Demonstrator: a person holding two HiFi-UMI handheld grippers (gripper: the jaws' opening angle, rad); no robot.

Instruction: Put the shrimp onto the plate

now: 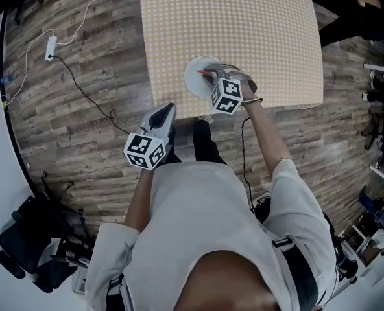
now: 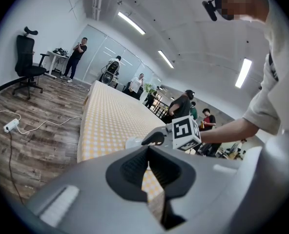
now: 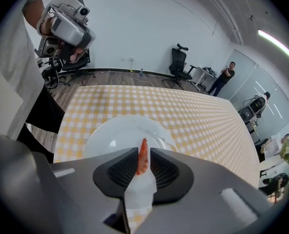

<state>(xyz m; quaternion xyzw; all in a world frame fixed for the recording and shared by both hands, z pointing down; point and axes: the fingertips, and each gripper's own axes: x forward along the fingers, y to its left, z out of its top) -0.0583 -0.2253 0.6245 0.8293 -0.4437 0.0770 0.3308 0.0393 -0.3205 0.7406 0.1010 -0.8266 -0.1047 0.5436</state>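
Light short-sleeved shirt (image 1: pixel 198 219); grey hand-held grippers (image 1: pixel 167 111) (image 1: pixel 209 74), black pads (image 3: pixel 122 169), black-white marker cubes (image 1: pixel 144 151).

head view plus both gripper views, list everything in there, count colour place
table: one, yellow-and-white check
plate: one, white, near the table's edge
shrimp: one, orange-red, over the plate, between the jaws of the right gripper
power strip: one, white, on the wood floor
office chairs: at least two, black, on the floor
bystanders: several, beyond the table
left gripper: one, grey, shut, empty
right gripper: one, grey, jaws apart around the shrimp
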